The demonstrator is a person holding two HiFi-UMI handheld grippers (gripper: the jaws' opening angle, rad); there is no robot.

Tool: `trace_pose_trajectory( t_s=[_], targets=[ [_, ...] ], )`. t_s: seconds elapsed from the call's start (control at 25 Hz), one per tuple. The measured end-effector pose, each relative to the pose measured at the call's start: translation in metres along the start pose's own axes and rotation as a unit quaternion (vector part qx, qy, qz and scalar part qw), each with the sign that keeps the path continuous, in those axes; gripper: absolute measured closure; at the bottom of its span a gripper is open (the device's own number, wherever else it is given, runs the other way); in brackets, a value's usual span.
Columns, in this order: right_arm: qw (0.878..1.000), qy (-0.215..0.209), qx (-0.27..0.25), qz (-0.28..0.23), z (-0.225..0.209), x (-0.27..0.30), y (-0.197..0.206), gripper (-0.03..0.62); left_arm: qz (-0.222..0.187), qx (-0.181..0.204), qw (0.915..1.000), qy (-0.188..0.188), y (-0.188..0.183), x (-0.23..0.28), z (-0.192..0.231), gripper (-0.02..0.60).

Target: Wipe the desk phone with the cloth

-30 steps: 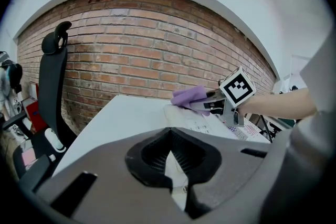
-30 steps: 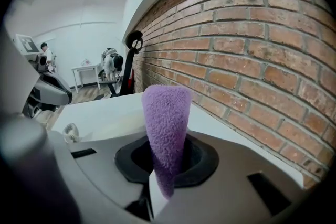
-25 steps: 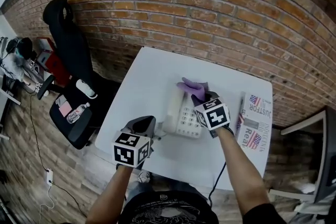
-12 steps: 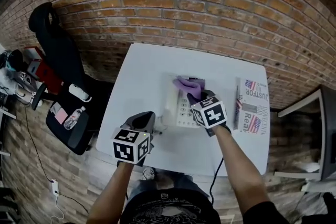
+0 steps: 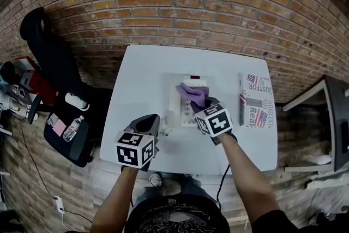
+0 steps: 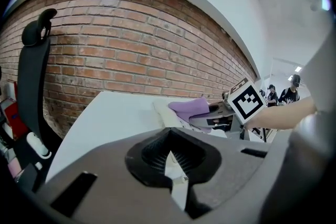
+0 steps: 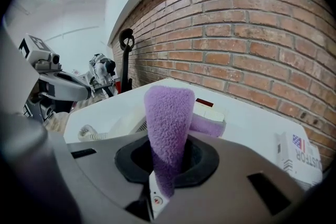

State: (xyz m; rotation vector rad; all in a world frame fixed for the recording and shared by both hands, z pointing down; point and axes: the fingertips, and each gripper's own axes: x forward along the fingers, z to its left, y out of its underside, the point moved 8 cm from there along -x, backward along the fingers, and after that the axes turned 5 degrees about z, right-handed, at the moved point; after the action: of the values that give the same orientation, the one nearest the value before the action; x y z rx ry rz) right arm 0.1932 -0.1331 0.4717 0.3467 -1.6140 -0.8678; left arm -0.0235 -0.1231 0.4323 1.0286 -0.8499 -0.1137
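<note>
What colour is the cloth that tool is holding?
Purple; the cloth shows clearest in the right gripper view.

"Where's the phone?"

"The cream plastic desk phone point(image 5: 174, 96) lies flat near the middle of the white table point(image 5: 142, 79). Its keypad faces up, the handset is cradled along its left side, and the dark display strip is at the wall end."

"And the cloth?"

"The fluffy purple cloth point(image 5: 190, 93) is draped over the phone's upper part and touches it. One end is pinched in the jaws of the right gripper point(image 7: 163, 176)."

shirt point(image 5: 173, 216): black | left tongs point(image 5: 154, 119), right tongs point(image 5: 198, 106): grey | cubes point(image 5: 136, 149): black-white markers
</note>
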Motion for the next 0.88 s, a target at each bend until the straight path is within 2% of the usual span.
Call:
trace_pose_trajectory(
  t_s=[0.88],
  targets=[
    [0.999, 0.001, 0.04, 0.03, 0.056, -0.018, 0.046, 0.549, 0.0, 0.023, 0.9979, 0.061, 0.006, -0.01, 0.008, 0.577]
  ],
)
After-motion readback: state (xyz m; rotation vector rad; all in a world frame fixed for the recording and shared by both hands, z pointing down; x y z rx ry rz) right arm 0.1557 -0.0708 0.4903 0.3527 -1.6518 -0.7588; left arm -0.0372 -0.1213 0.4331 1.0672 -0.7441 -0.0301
